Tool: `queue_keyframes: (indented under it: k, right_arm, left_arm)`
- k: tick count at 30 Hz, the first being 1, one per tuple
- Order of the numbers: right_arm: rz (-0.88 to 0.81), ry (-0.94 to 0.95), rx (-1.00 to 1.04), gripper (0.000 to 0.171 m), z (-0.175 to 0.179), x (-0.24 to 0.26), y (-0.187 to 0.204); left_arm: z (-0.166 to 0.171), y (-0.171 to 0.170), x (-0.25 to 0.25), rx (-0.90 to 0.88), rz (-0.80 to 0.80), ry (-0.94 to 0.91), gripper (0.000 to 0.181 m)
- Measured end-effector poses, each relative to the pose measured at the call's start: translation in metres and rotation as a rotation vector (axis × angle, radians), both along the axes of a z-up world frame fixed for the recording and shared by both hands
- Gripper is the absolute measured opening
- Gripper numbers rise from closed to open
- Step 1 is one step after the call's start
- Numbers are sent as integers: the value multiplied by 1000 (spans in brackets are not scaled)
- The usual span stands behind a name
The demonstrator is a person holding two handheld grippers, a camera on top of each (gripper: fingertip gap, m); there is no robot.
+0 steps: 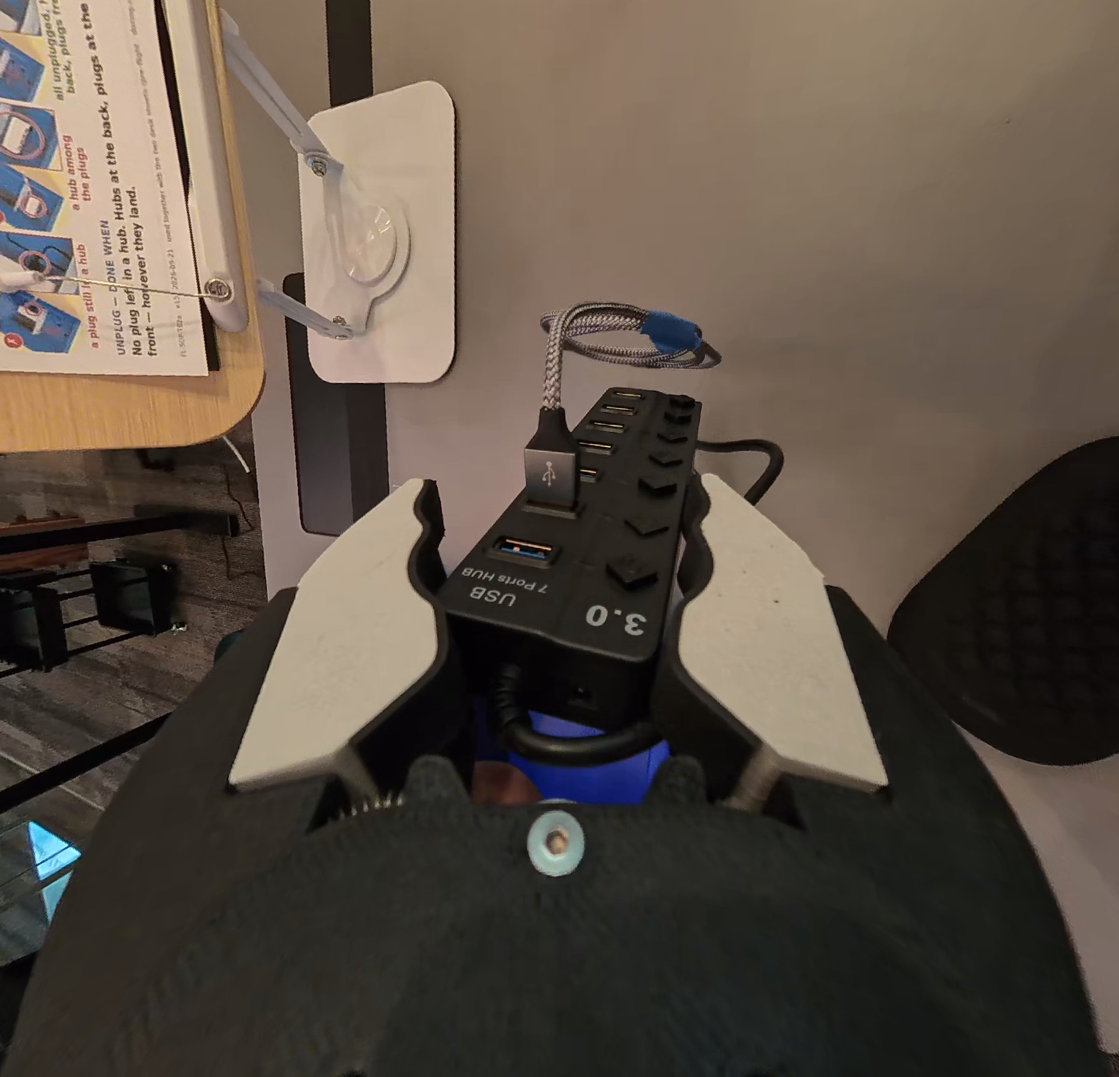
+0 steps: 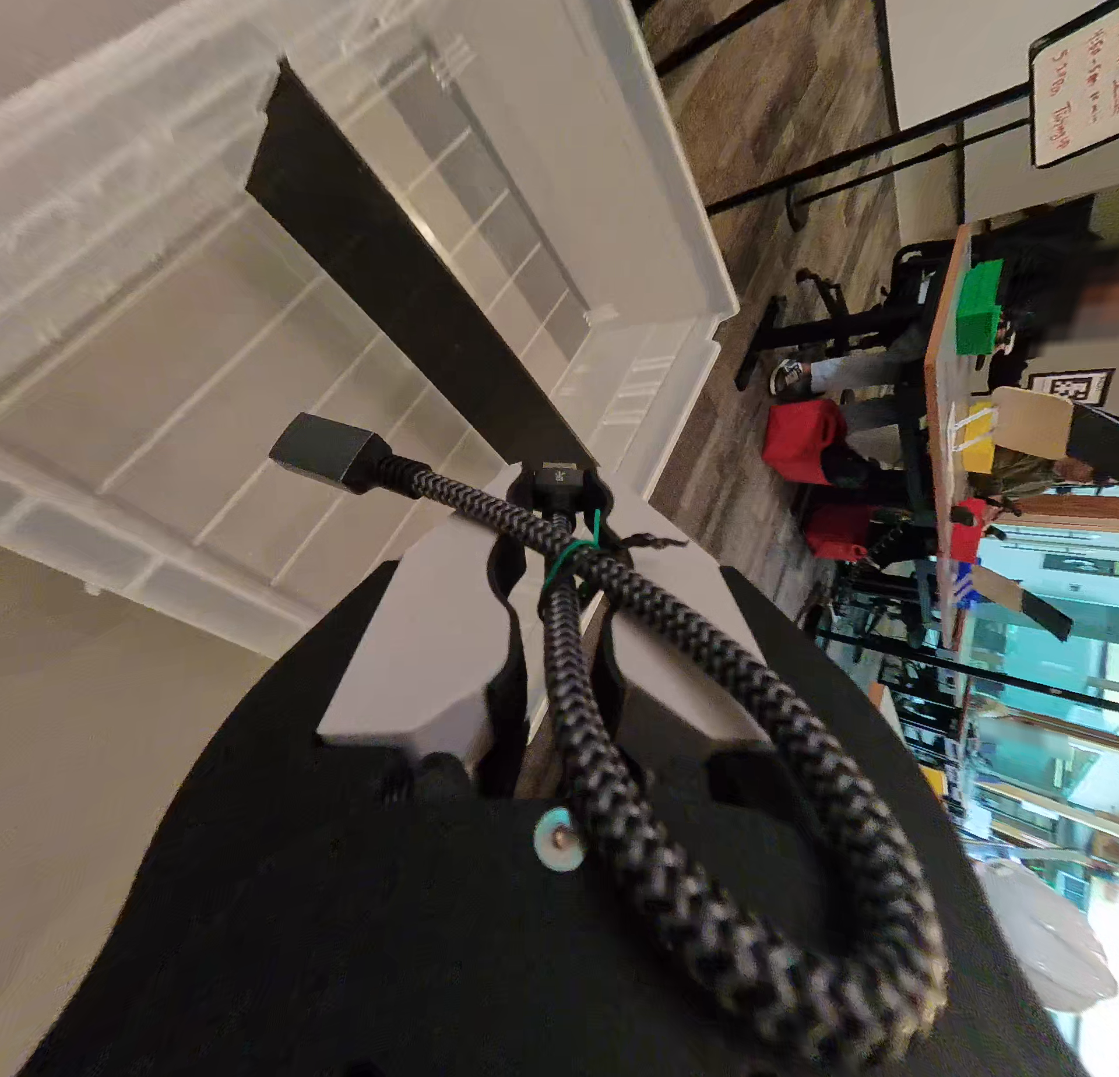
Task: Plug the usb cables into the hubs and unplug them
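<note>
Near: our left gripper (image 1: 560,569) clamps the black hub (image 1: 581,539), long axis running away from us, ports up. A grey plug (image 1: 550,474) sits in its second-nearest port, so a loose grip could let it twist. Right gripper (image 2: 560,506) pinches a braided cable (image 2: 611,672) at its plug, pointing far; the spare connector (image 2: 330,451) may snag the clear bin (image 2: 424,230).

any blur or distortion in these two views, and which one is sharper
Left wrist view: sharper, the black USB hub and the plugged-in grey plug are crisp; wide-angle bending curves the edges. Right wrist view: tilted, the clear plastic bin is smeared at top left, the braided cable soft near the lens, bright windows at right.
</note>
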State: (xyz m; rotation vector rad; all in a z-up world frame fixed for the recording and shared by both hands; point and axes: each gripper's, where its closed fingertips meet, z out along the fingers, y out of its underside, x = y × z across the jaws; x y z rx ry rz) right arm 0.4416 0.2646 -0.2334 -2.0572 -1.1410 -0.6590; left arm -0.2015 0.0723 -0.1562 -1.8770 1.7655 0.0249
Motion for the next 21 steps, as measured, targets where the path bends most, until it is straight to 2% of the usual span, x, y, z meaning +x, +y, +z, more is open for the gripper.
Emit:
queue_keyframes:
  k: [8, 16, 21]
  right_arm:
    - [-21, -297, -205, 14, -64, 32, 7]
    - [19, -719, -442, 14, -86, 60, 9]
    - [51, -703, -572, 15, -101, 53, 7]
  left_arm:
    - [7, 1, 7, 1, -9, 32, 76]
    - [5, 3, 12, -10, -19, 52, 76]
    - [2, 4, 16, -14, -30, 63, 76]
